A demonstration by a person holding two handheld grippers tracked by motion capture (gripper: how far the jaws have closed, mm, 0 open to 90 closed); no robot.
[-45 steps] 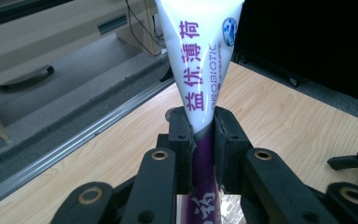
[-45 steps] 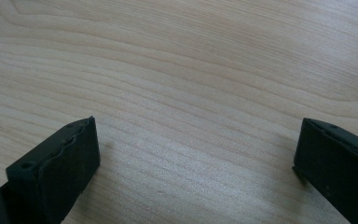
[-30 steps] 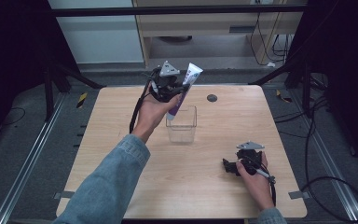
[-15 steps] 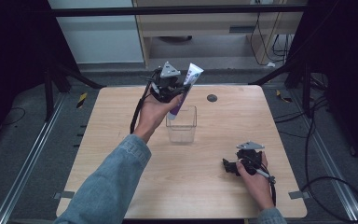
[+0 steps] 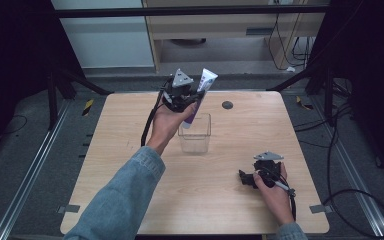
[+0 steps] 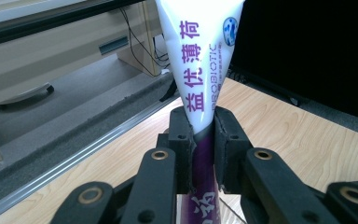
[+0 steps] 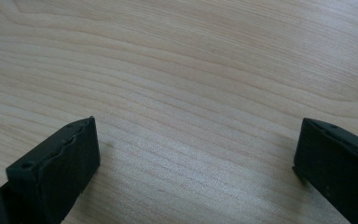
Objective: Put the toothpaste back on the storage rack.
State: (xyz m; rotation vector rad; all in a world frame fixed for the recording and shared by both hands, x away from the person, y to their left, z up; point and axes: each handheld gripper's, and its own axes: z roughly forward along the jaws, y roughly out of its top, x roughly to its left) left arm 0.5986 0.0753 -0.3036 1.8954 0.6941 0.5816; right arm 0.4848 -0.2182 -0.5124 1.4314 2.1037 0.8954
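left gripper (image 5: 192, 97) pinches a white-and-purple squeeze tube (image 5: 200, 95) at its middle, held tilted in the air above the far-left rim of a clear square plastic container (image 5: 195, 135) at the centre of the light wooden table (image 5: 130, 150). tube's flat white end points up and far. right gripper (image 5: 245, 177) rests near-right on the table, jaws spread wide, nothing between them.

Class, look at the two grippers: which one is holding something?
The left gripper: its jaws clamp a toothpaste tube, while the right gripper rests open on the table.
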